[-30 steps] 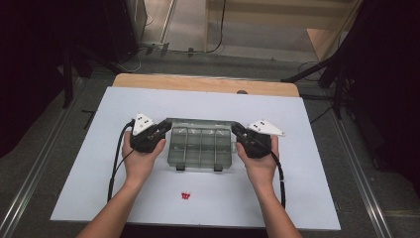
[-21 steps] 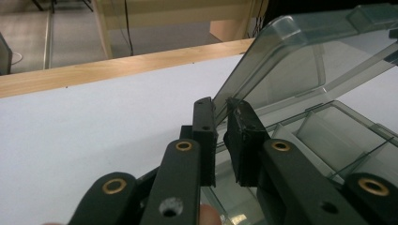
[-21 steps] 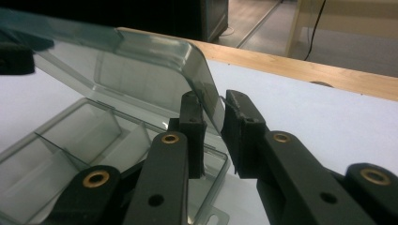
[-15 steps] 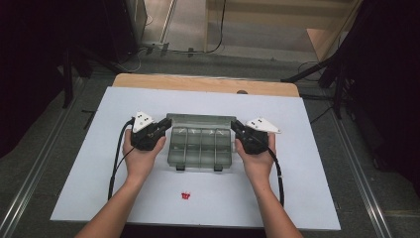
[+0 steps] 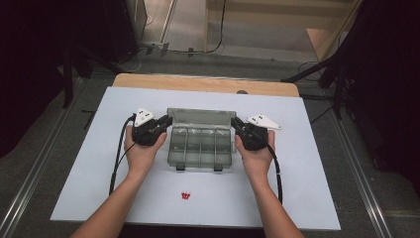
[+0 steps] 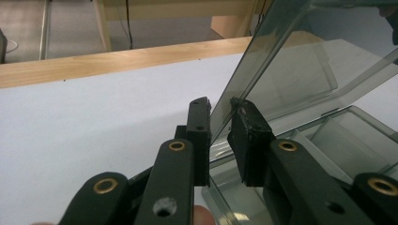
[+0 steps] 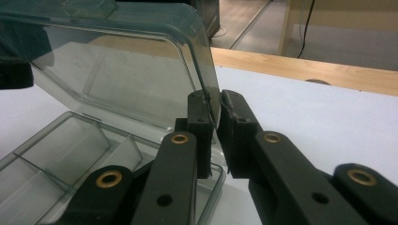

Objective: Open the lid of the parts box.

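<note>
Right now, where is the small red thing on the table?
In the high view, the small red thing lies on the white table, near the front edge, between the person's forearms, apart from the clear box.

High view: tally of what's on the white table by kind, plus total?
Clear compartment box, lid raised: 1
Black grippers, left and right, each at a lid edge: 2
Small red item: 1
Total: 4

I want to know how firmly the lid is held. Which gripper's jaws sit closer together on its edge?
The right gripper: its jaws pinch the lid edge with hardly a gap, while the left gripper straddles it with clear space.
</note>
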The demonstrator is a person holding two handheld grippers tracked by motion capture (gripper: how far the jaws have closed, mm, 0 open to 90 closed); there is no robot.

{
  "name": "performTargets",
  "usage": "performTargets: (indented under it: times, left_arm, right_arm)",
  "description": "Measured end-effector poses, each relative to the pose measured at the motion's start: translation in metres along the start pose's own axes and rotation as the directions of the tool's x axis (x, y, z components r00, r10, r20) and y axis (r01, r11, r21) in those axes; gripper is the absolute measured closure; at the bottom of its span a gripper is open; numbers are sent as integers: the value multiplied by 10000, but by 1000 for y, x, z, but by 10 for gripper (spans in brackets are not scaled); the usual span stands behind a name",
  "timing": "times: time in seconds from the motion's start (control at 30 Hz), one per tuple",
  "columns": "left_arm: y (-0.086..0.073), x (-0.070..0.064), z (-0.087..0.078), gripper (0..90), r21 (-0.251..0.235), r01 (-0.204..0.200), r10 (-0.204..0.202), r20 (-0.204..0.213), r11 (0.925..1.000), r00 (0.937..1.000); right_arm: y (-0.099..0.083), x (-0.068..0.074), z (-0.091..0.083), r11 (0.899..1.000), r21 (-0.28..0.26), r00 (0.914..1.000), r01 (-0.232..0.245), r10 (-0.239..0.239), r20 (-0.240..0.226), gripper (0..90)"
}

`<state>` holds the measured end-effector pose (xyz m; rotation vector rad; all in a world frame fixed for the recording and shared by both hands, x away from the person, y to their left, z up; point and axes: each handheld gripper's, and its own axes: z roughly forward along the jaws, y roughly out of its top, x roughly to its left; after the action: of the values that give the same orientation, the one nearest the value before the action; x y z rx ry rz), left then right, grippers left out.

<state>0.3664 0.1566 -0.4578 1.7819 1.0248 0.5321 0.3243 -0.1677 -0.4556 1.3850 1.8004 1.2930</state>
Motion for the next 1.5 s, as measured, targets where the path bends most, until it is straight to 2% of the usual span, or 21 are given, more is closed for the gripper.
performTargets:
  times: [0.1, 0.17, 0.47, 0.6, 0.67, 0.83, 0.93, 1.27, 1.4, 1.47, 1.5]
  left_arm:
    - [1, 0, 2, 830, 30, 33, -33, 13, 10000, 10000]
    - [1, -1, 3, 831, 28, 39, -38, -108, 10000, 9999]
    - [3, 2, 7, 841, 19, 62, -62, -69, 10000, 10000]
    - [5, 3, 8, 842, 103, 7, -6, -115, 9999, 9999]
    - [6, 4, 10, 841, 108, 84, -83, -91, 9999, 9999]
    - [5, 7, 15, 824, -29, 565, -565, 5, 9984, 9984]
    - [4, 10, 20, 797, 181, 690, -691, 77, 9975, 9976]
    - [4, 14, 25, 842, 371, 659, -664, 115, 9971, 9977]
    - [4, 15, 27, 842, 362, 695, -698, 83, 9969, 9975]
    - [4, 16, 28, 843, 349, 746, -751, 131, 9966, 9971]
    - [4, 16, 28, 842, 352, 731, -737, 144, 9967, 9972]
  right_arm:
    - [2, -1, 3, 10000, 38, 10000, -44, 44, 25, 842]
    - [3, -1, 3, 10000, 47, 10000, -40, 40, 37, 843]
    - [3, -6, 13, 9998, 163, 9999, -100, 100, 48, 836]
    - [1, -9, 19, 9986, 228, 9989, -475, 476, -17, 847]
    - [1, -10, 20, 9984, 210, 9987, -516, 517, -13, 850]
    - [2, -11, 23, 9984, 260, 9988, -493, 492, 22, 854]
    - [4, -12, 26, 9982, 338, 9988, -492, 491, 41, 855]
    - [5, -14, 31, 9974, 413, 9983, -582, 580, 62, 855]
    - [5, -16, 33, 9943, 460, 9953, -967, 969, -31, 853]
    - [3, -15, 36, 9957, 570, 9973, -727, 720, 149, 852]
    - [1, -15, 38, 9945, 702, 9969, -777, 766, 175, 852]
